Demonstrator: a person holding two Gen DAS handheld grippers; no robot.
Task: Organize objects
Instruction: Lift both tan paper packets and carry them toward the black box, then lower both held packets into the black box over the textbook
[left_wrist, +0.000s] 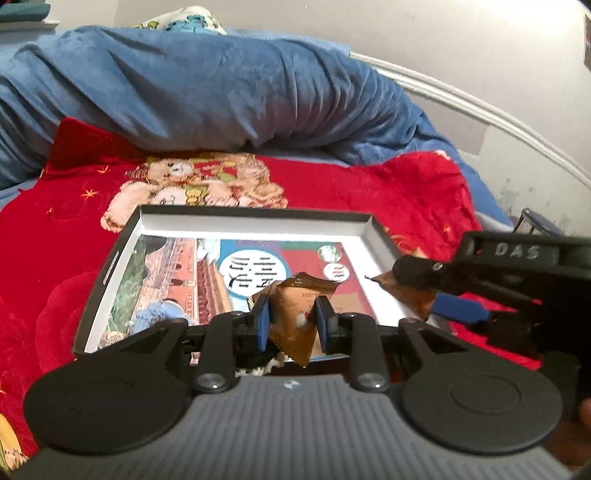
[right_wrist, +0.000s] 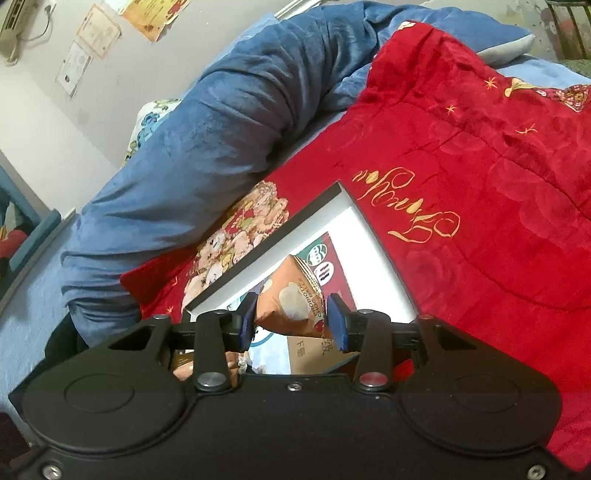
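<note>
Two brown snack packets, one per gripper. Left gripper: blue pads clamped on the sides of a crumpled brown packet, which stands up between them, its top corner ahead of the fingertips and its lower corner hanging below them. Right gripper: jaws closed on a second brown packet printed with pale round shapes; the packet projects forward past the pads.

Both packets sit over a shallow open box, black outside and white inside, directly ahead of and below each gripper. A book with a colourful cover lies flat in the box bottom, under the packets. In the left wrist view the right gripper enters from the right, its packet over the box's right edge, close beside the left packet; contact between the two cannot be told.

Box rests on a red blanket with a teddy-bear print just beyond its far wall. Past that, a rolled blue quilt runs across the bed, with a wall behind carrying papers.
</note>
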